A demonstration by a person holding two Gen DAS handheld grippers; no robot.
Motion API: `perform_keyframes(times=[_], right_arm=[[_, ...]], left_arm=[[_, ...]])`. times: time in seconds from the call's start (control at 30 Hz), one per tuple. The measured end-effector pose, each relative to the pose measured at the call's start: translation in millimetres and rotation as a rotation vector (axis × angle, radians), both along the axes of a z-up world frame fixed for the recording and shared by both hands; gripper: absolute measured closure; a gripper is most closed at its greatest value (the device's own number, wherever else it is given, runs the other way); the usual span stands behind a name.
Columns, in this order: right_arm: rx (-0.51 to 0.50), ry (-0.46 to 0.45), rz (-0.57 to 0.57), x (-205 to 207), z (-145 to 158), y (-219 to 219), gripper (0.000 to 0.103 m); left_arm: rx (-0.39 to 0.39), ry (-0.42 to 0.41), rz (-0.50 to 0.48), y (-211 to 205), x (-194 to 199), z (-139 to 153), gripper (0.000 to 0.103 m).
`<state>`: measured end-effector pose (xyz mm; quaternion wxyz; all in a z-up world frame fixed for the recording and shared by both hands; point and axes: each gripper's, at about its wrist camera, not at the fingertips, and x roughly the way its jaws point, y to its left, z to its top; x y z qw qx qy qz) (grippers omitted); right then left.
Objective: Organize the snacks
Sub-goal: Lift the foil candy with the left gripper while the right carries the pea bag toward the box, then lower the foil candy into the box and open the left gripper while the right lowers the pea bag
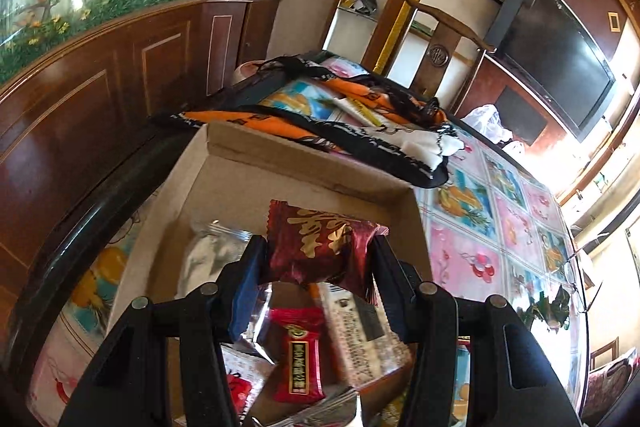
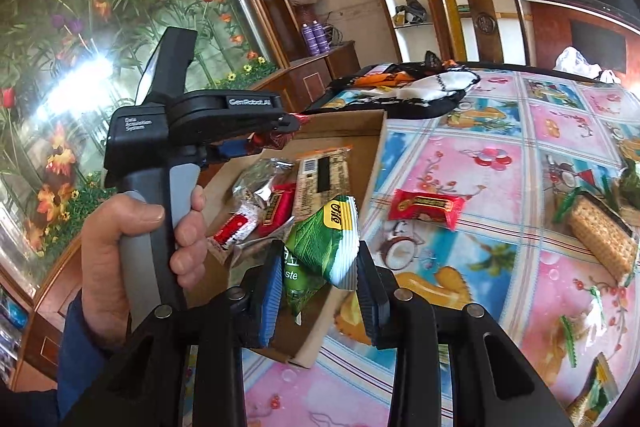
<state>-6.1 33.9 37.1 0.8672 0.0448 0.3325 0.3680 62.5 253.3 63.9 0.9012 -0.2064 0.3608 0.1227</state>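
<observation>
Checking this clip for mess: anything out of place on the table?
Yes. A scarf lies crumpled beside the cardboard box, unrelated to snacks. A red packet and wafer pack lie loose on the tablecloth, outside the box.

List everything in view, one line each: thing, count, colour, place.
Box: one, brown cardboard, on the table, holding several snacks.
Dark red snack: one, gold print, in the left gripper, over the box.
Green snack: one, in the right gripper, over the box's near edge.
Red packet: one, in the box.
Silver packet: one, in the box.
Red bar: one, on the tablecloth right of the box.
Cracker: one, tan, on the tablecloth at right.
Scarf: one, orange, black and white, behind the box.
Tablecloth: one, pink and blue squares.
Chair: one, wooden, behind the table.
Left gripper: one, black, shut.
Right gripper: one, black, shut.
Hand: one, on the left gripper's handle.
</observation>
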Motion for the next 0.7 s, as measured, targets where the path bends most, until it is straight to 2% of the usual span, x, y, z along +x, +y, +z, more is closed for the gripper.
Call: perform_keyframes(times=[0.3, 0.57, 0.7], right_arm=[[-0.027, 0.003, 0.061, -5, -5, 31, 0.066], [-0.036, 0.036, 0.077, 9, -13, 49, 0.066], [-0.044, 0.021, 0.071, 16, -13, 56, 0.066]], left_arm=[[-0.005, 0.032, 0.003, 4, 2, -8, 0.051], [-0.008, 0.052, -0.004, 2, 6, -12, 0.051], [-0.006, 0.056, -0.009, 1, 7, -13, 0.051]])
